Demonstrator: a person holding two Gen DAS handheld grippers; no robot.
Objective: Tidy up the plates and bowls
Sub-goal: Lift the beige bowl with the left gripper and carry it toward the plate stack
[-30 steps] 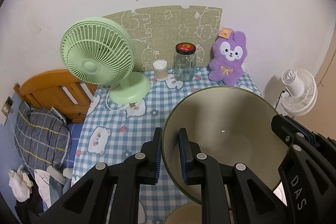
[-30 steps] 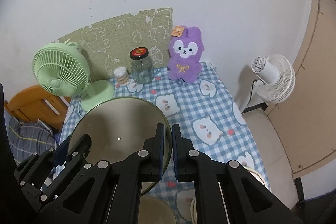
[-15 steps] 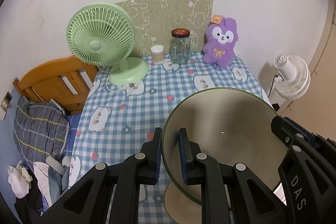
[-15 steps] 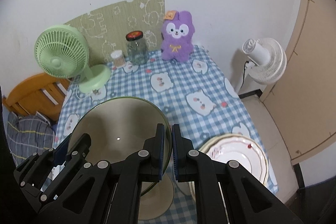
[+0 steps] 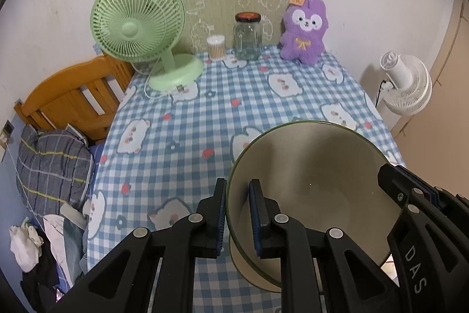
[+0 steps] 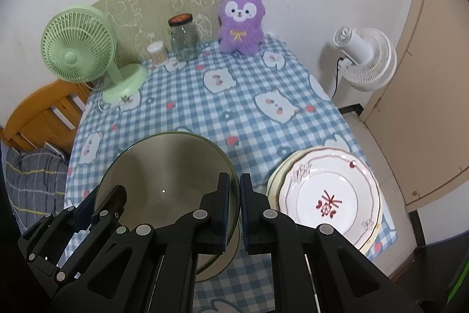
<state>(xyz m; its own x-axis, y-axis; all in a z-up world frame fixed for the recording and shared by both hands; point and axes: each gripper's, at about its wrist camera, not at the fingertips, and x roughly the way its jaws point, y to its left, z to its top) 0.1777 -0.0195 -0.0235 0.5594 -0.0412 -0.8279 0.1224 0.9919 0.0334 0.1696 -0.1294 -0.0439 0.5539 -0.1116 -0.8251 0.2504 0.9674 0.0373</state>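
Note:
A large beige bowl point(image 5: 310, 189) point(image 6: 167, 181) with a dark green rim hangs tilted above the near part of the checked table point(image 5: 190, 137). My left gripper point(image 5: 237, 195) is shut on its left rim, one finger inside the bowl and one outside. My right gripper point(image 6: 233, 195) is shut on the opposite rim in the same way. Each gripper shows in the other's view, at the bowl's far side. Under the held bowl a second beige dish point(image 6: 217, 260) peeks out, mostly hidden. A stack of plates point(image 6: 328, 195), the top one white with a red mark, sits to the right.
At the back stand a green desk fan point(image 5: 137, 19), a small swab tub point(image 5: 216, 46), a glass jar point(image 5: 247, 35) and a purple plush point(image 5: 304, 31). A white fan point(image 6: 363, 57) stands off the table's right edge. A wooden bed frame point(image 5: 70, 99) lies to the left.
Both grippers have drawn back and sunk with the bowl still gripped. More of the table shows now, and the plate stack has come into the right wrist view.

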